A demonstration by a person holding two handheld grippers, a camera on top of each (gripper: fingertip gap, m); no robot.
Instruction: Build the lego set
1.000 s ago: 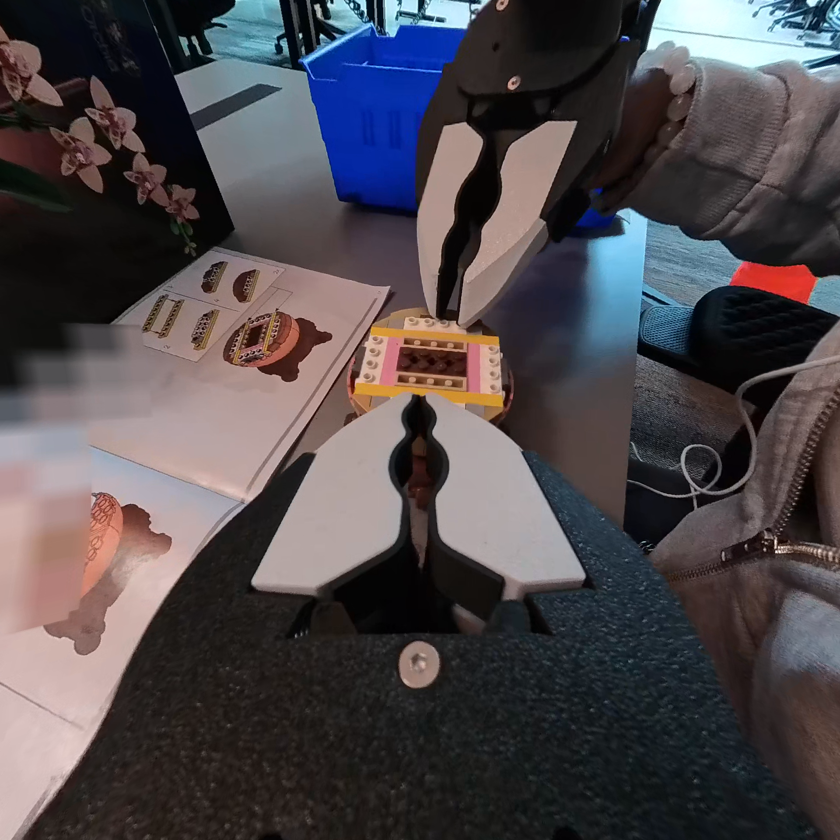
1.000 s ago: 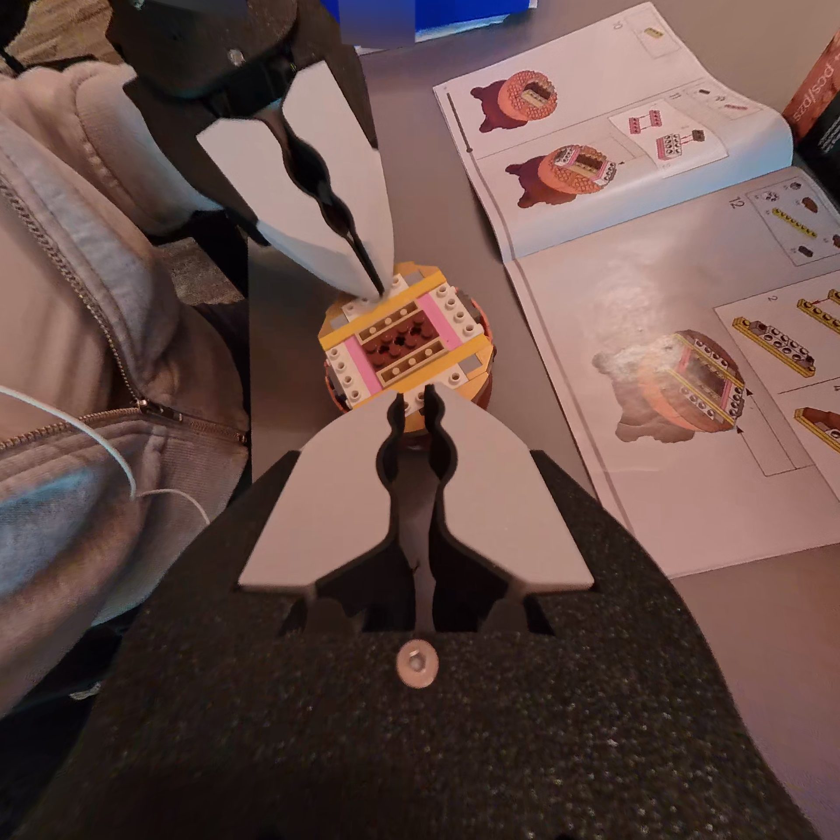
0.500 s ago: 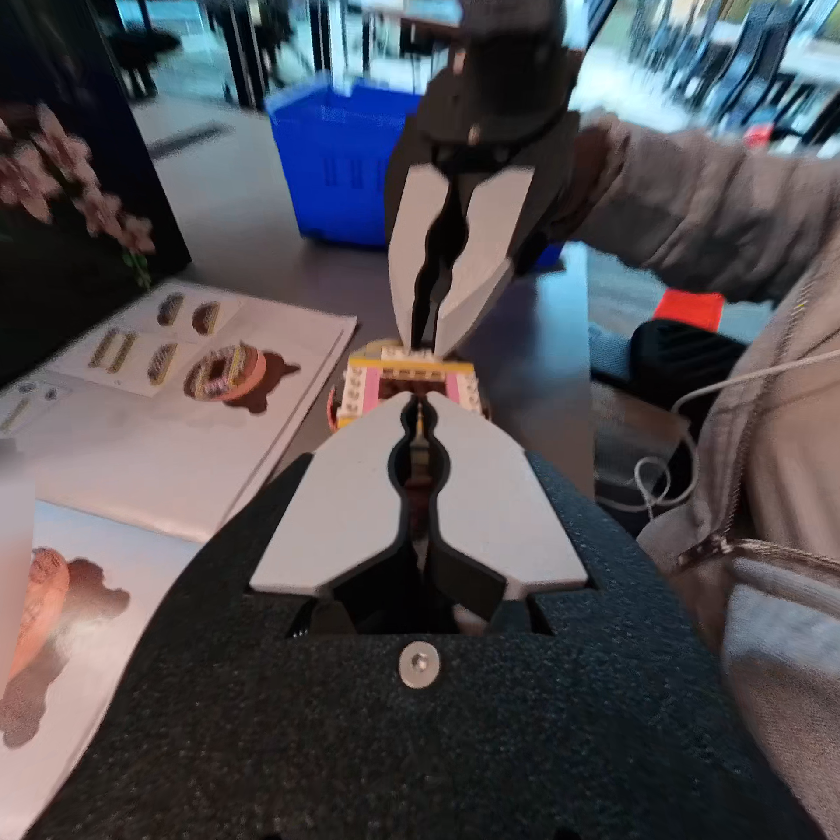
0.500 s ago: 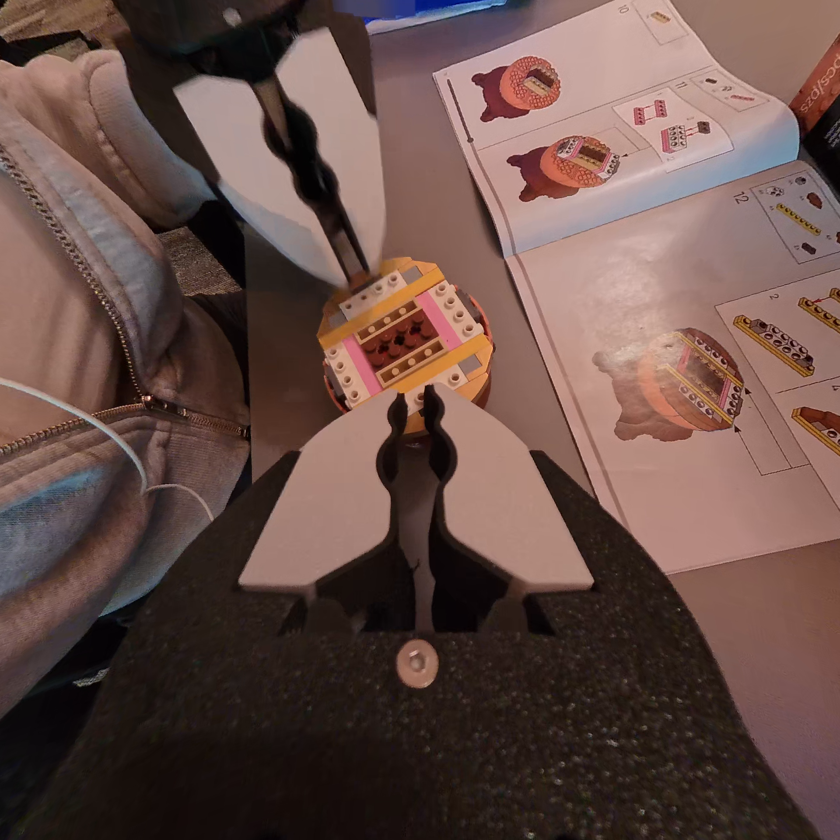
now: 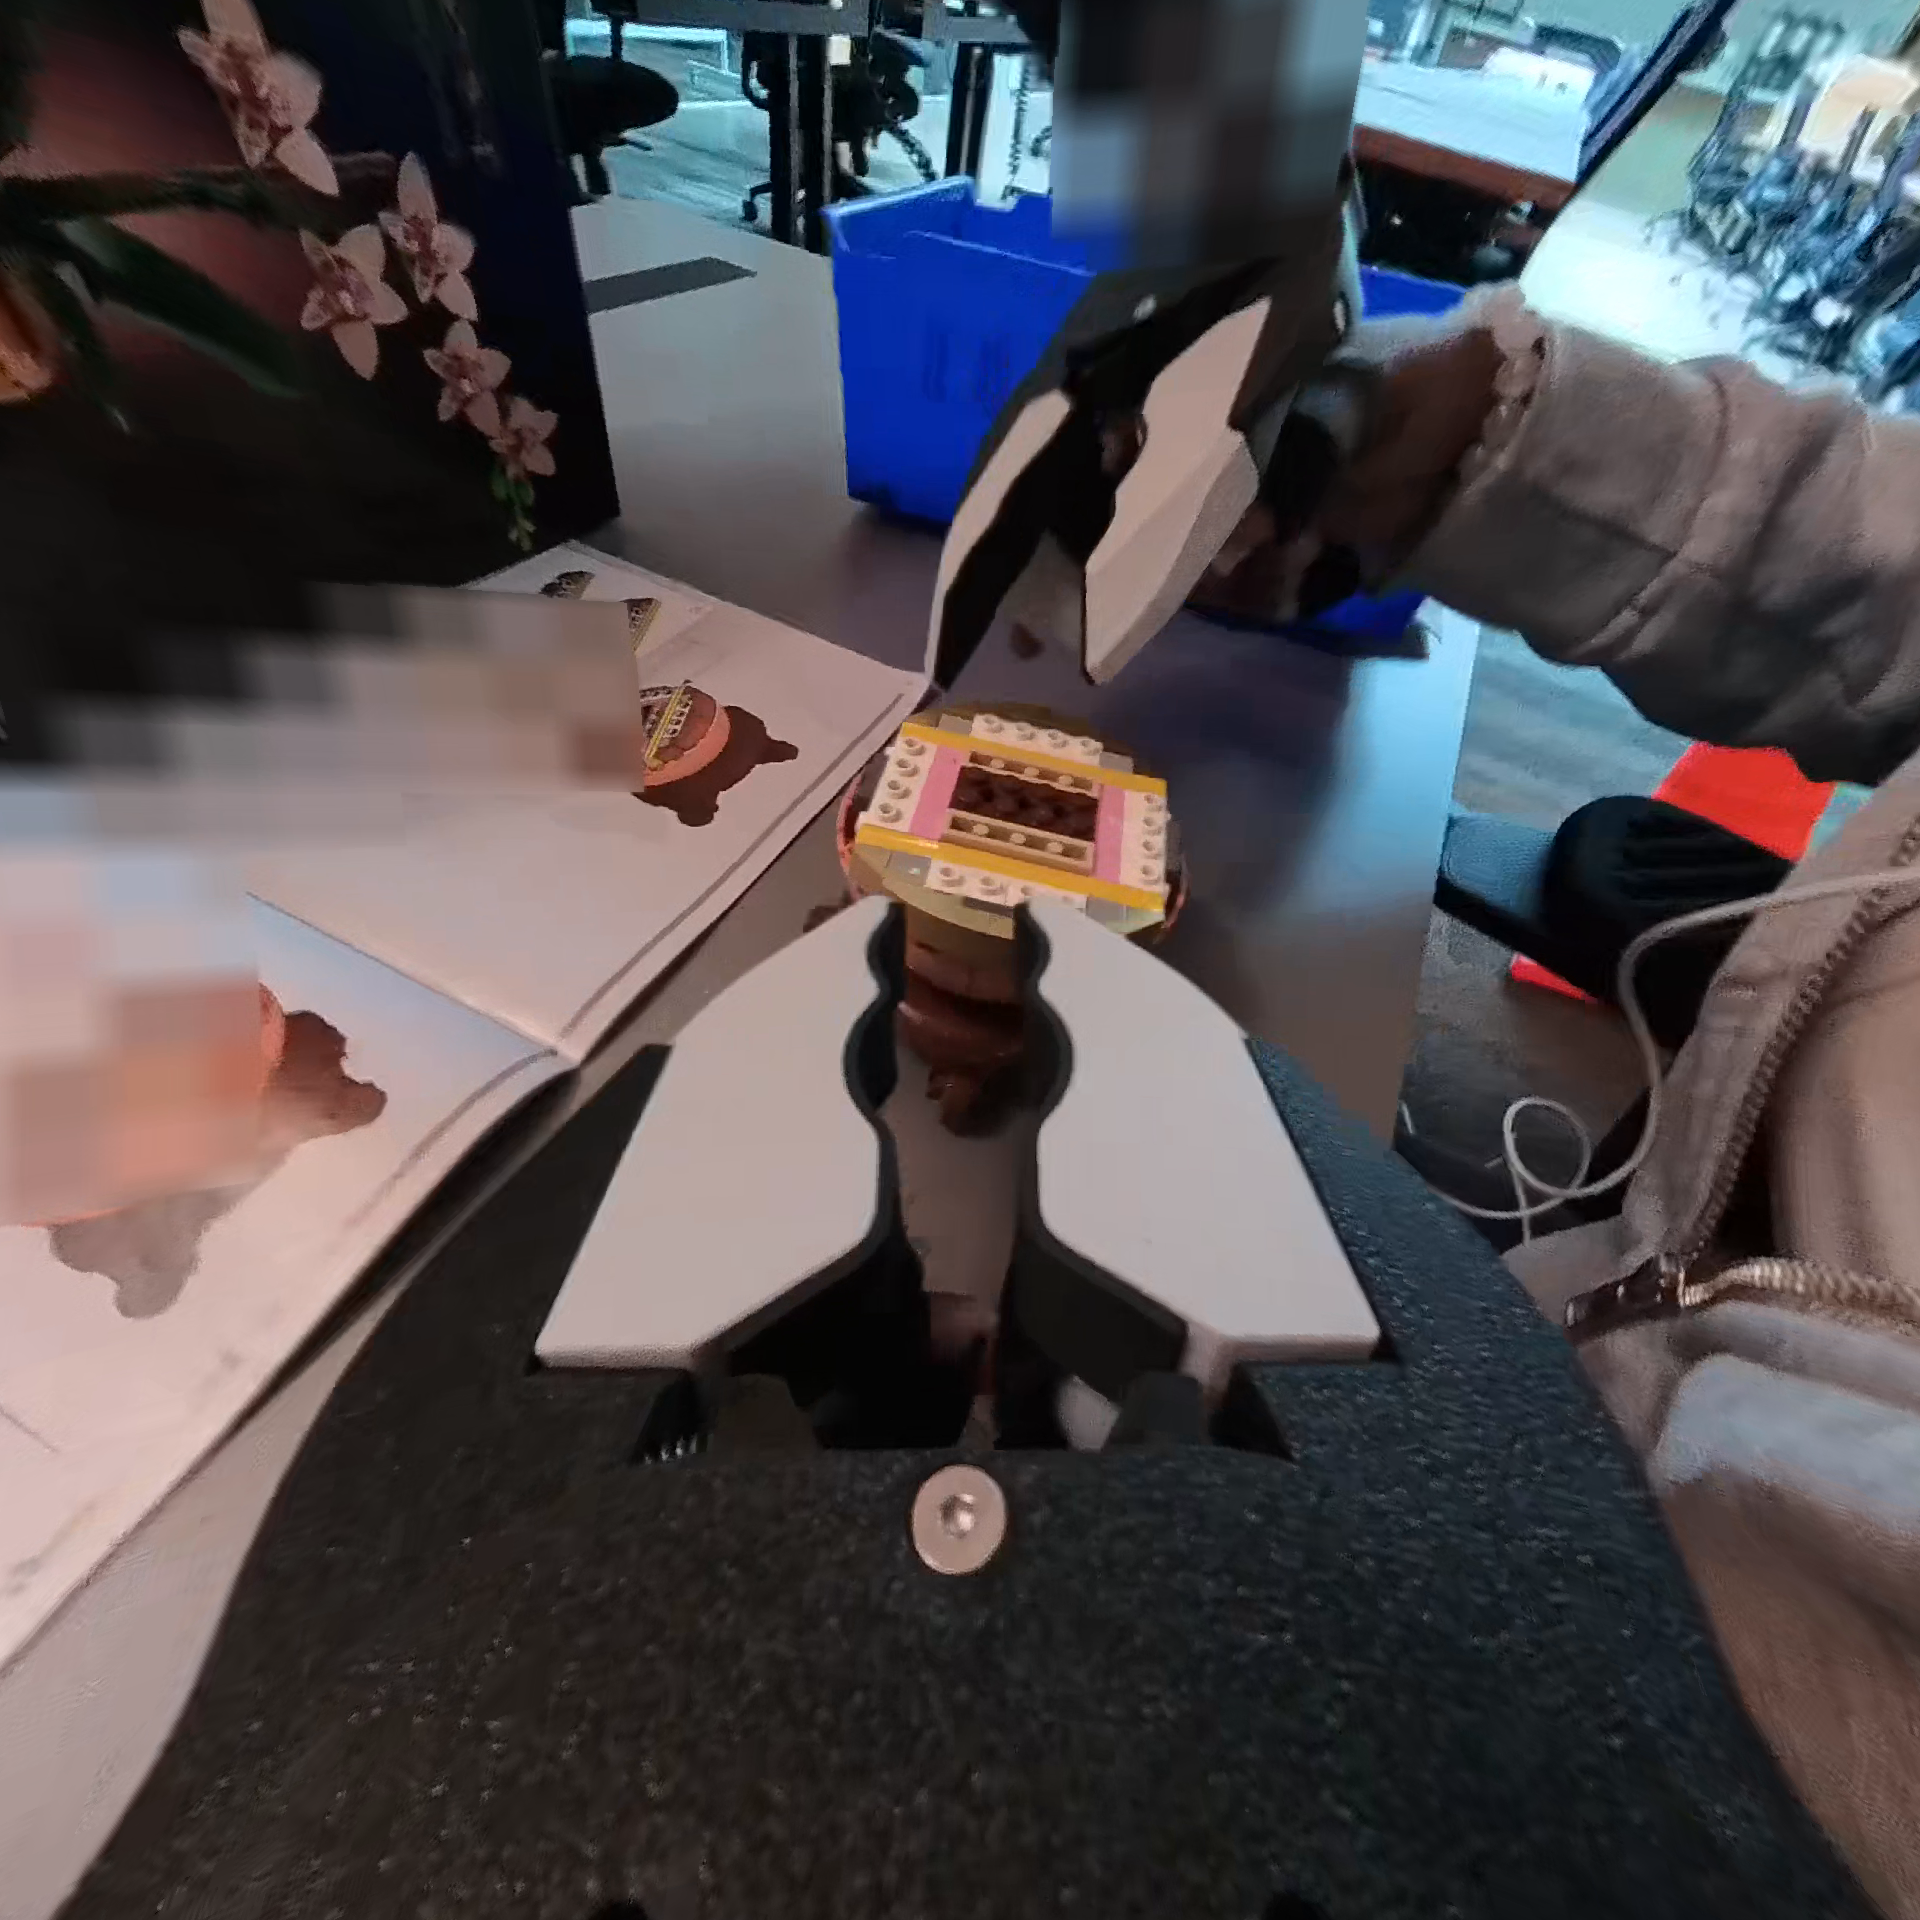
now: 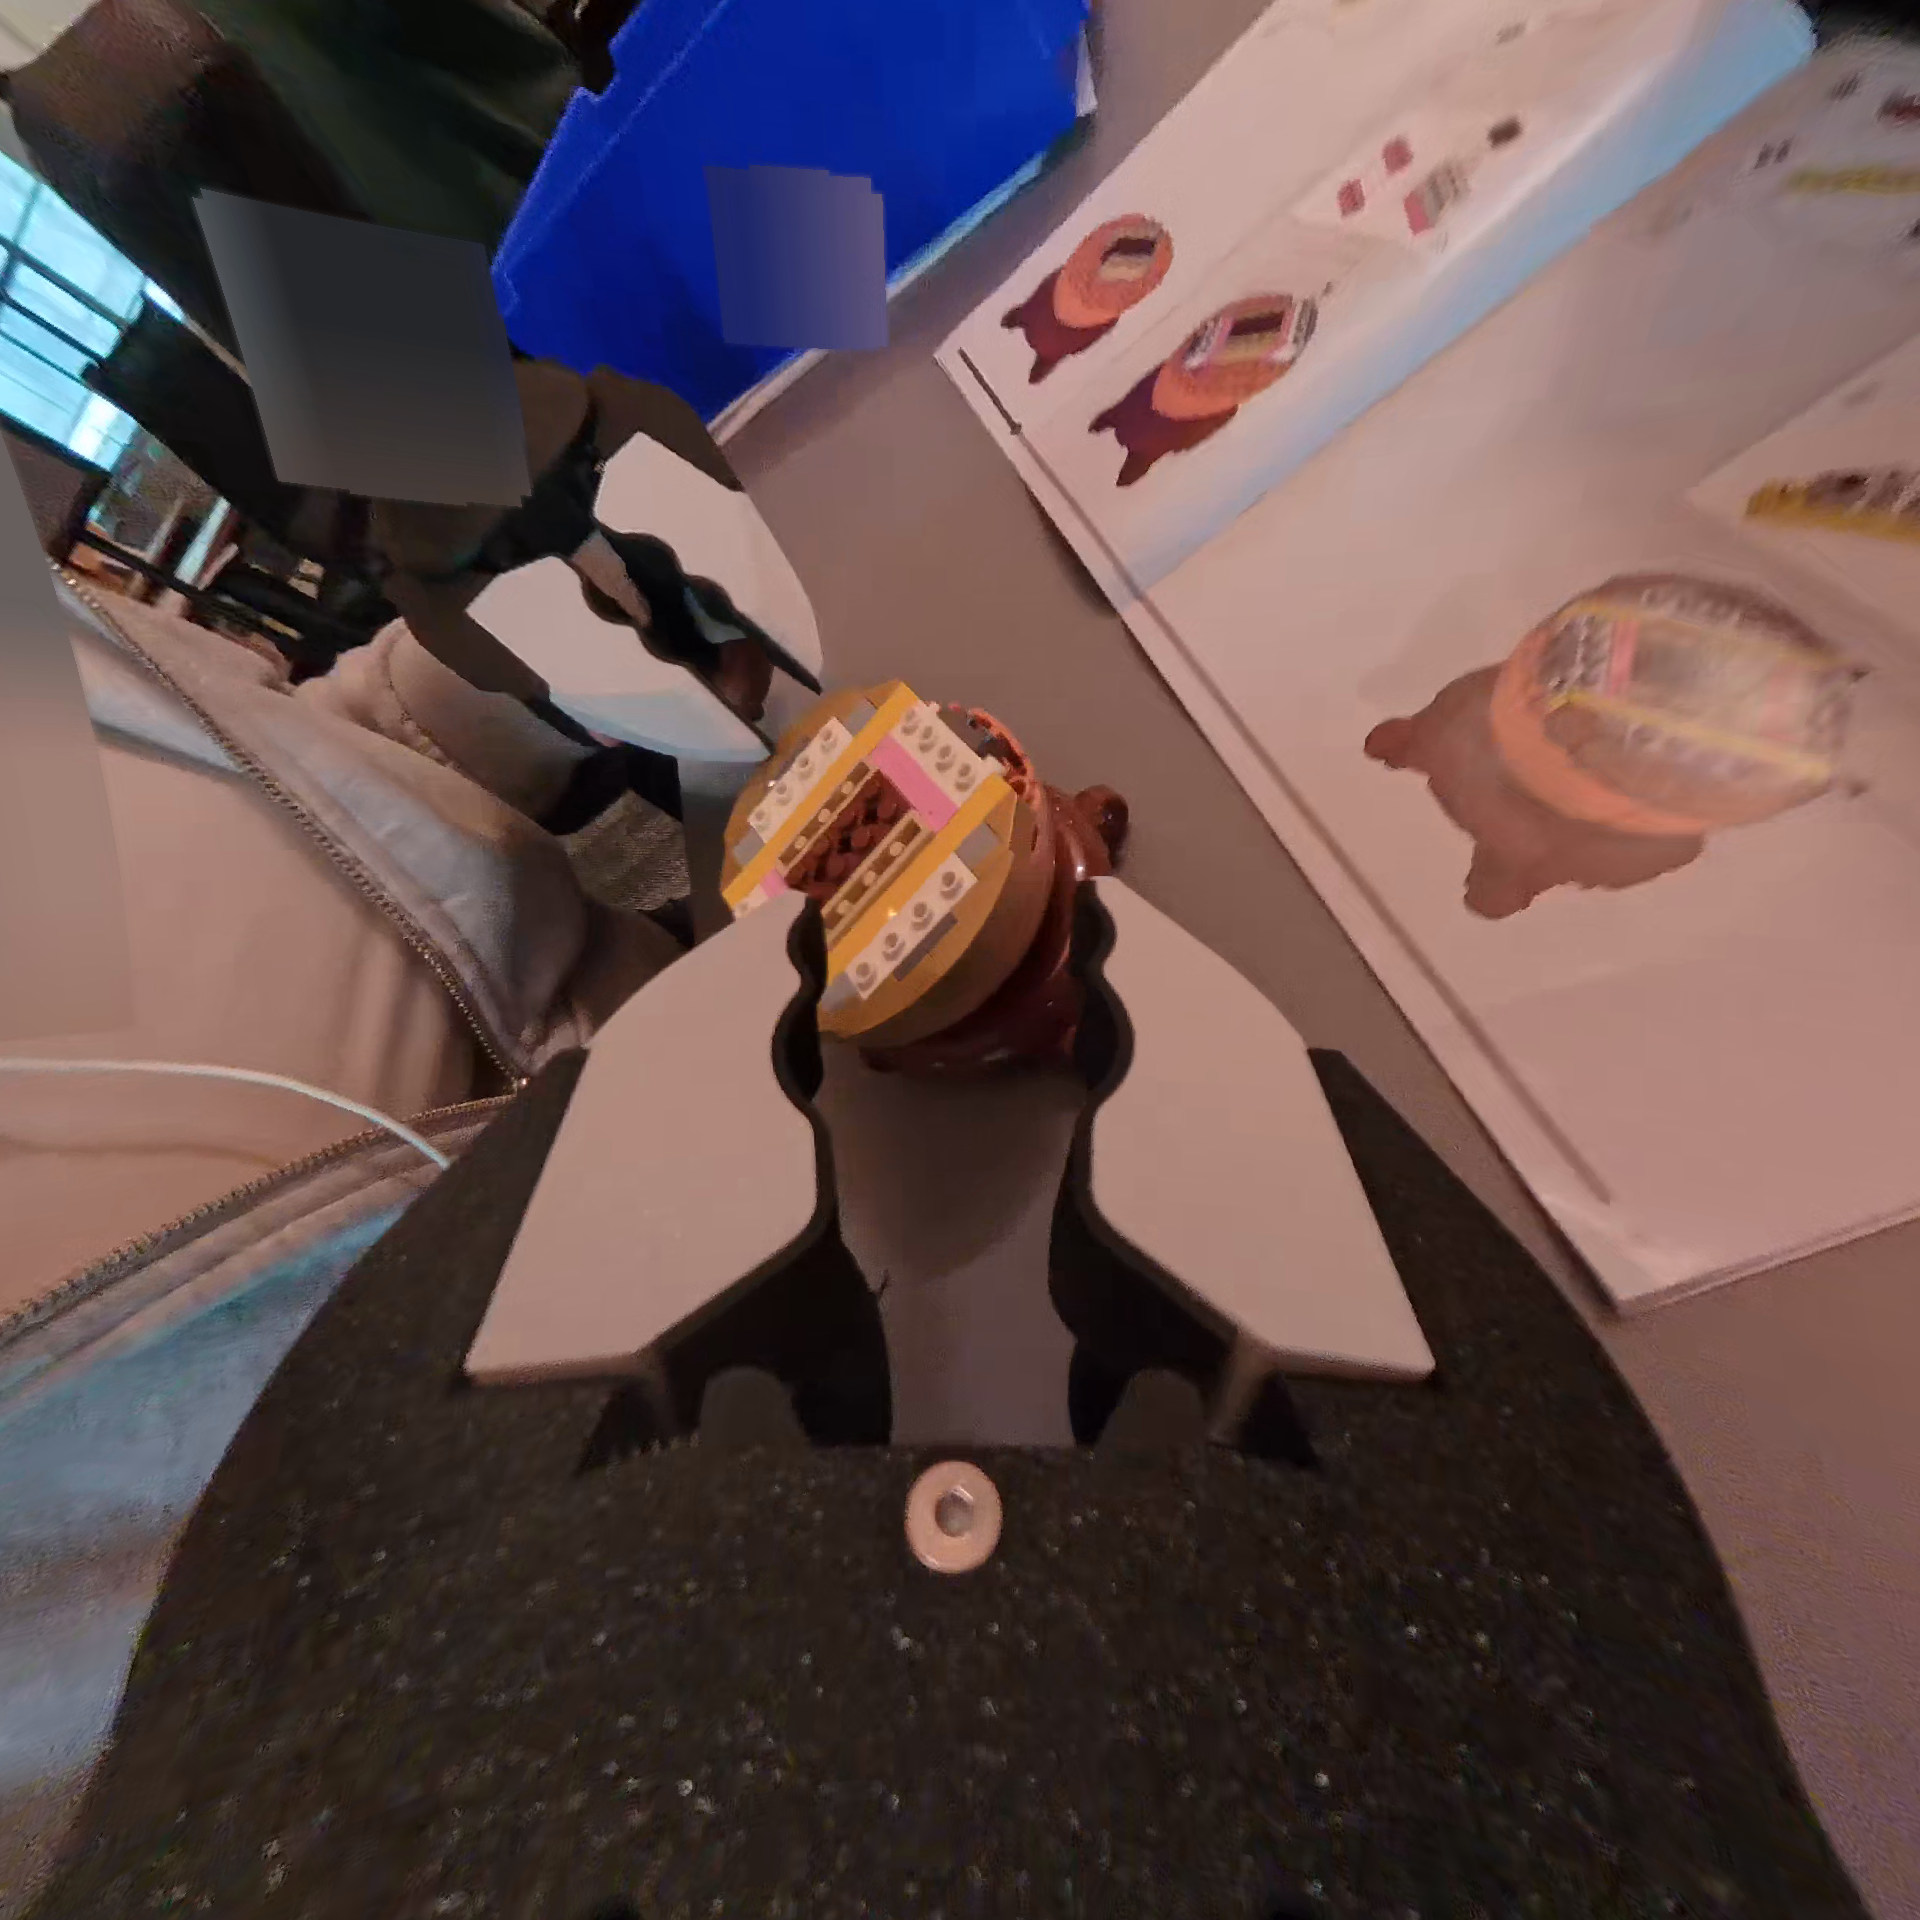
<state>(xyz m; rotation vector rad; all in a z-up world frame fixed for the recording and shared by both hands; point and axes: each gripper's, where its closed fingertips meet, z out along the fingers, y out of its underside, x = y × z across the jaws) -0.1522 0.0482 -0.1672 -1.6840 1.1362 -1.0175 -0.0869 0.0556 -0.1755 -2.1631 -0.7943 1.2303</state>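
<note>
**Round brick model between two parted grippers on a grey table**

A grey table (image 5: 1278, 790) carries an open instruction booklet (image 5: 499, 914), a blue bin (image 5: 935, 353) at the far side, and a dark box printed with pink flowers (image 5: 312, 312). Behind the table stand office chairs and desks in a bright room. A person in a grey zip hoodie (image 5: 1766, 1195) sits at the table edge.

The lego model (image 5: 1013, 821), a round brown and tan build topped with yellow, pink and white bricks, sits on the table beside the booklet's edge.

The left gripper (image 5: 961, 914) has its fingers parted, released, with the model's brown lower part showing in the gap between the tips. The right gripper (image 6: 945, 914) is spread wide and holds nothing; in the right wrist view the model lies between its tips, tilted in the frame, while in the left wrist view its tips hang just above the model's far rim without touching it.
</note>
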